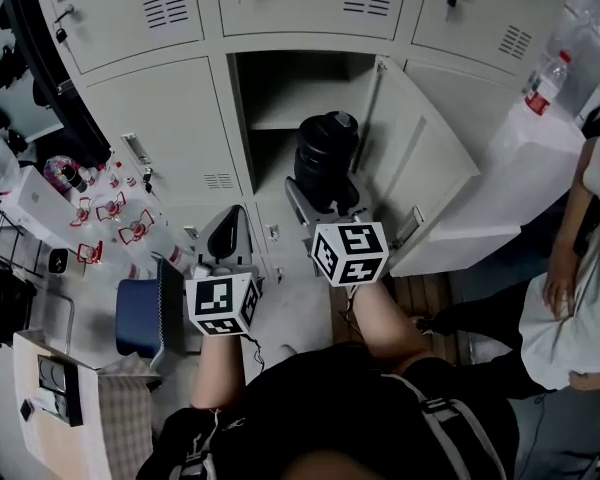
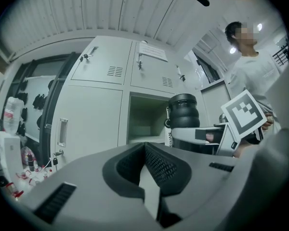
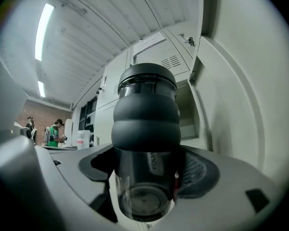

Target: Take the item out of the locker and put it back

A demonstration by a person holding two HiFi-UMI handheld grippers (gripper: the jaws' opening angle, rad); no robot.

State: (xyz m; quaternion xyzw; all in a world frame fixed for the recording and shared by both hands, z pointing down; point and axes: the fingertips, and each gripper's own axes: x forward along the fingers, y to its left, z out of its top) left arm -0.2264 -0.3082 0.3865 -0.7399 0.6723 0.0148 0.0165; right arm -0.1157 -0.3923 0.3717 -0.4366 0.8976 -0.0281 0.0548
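Note:
A black ribbed bottle [image 1: 326,158] with a clear lower part stands upright between the pads of my right gripper [image 1: 323,206], just in front of the open locker compartment [image 1: 290,98]. In the right gripper view the bottle [image 3: 145,129] fills the middle, and the right gripper [image 3: 147,179] is shut on its clear base. The locker door [image 1: 420,158] hangs open to the right. My left gripper [image 1: 227,236] is lower and to the left, shut with nothing in it. In the left gripper view its jaws [image 2: 145,153] meet, with the bottle [image 2: 183,112] and the open compartment [image 2: 144,119] ahead.
A person in a white shirt [image 1: 580,268] stands at the right. A water bottle [image 1: 546,81] sits on a white surface at the back right. A blue bin [image 1: 137,316] and small red items [image 1: 110,213] lie at the left. Closed locker doors [image 1: 170,118] surround the open one.

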